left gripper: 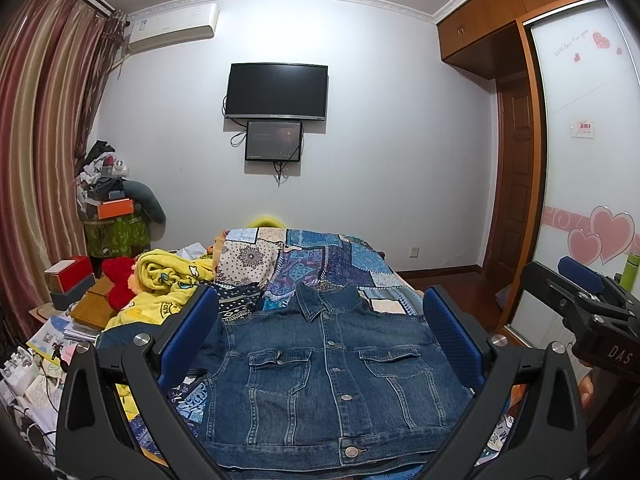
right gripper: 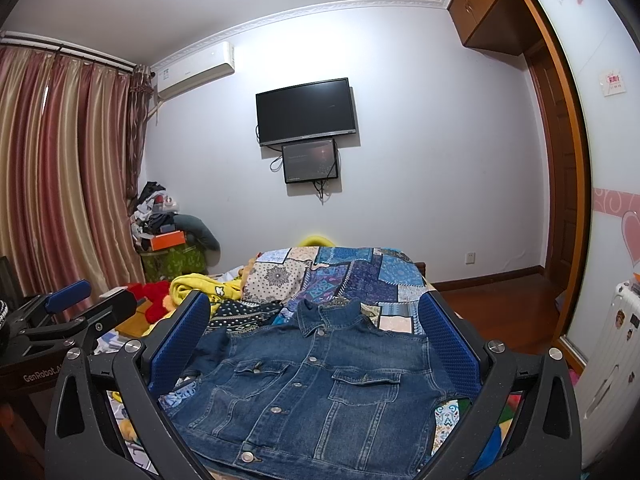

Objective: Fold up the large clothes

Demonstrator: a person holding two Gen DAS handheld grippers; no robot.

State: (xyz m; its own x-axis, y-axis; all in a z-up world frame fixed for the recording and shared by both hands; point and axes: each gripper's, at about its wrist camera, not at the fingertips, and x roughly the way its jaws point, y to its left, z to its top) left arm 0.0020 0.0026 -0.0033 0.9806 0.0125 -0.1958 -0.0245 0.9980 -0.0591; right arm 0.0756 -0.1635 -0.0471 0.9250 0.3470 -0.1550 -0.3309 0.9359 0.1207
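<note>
L gripper: jaws wide apart, blue pads either side of the jacket's shoulders in its own cam; holds nothing, touches nothing, hangs above the cloth.
R gripper: same, fingers spread wide, empty, no contact w/ the denim.
Denim jacket: lies flat on the patchwork bedspread, front up, buttoned, collar toward the far wall, hem nearest the cams; sleeves look tucked under/behind, only a bit of one shows at the jacket's left-hand side in both views.
Beside jacket: yellow blanket and red plush off the side nearer the curtain; both well apart from the denim.
Beyond jacket: TV on far wall, small screen just below it.
L cam only: R gripper seen from outside at the wardrobe side of the jacket, fingers apart there too; a bit of the person's hand under it; boxes and papers past the yellow blanket.
R cam only: L gripper seen from outside on the curtain side of the jacket; white suitcase w/ stickers on the wardrobe side.
</note>
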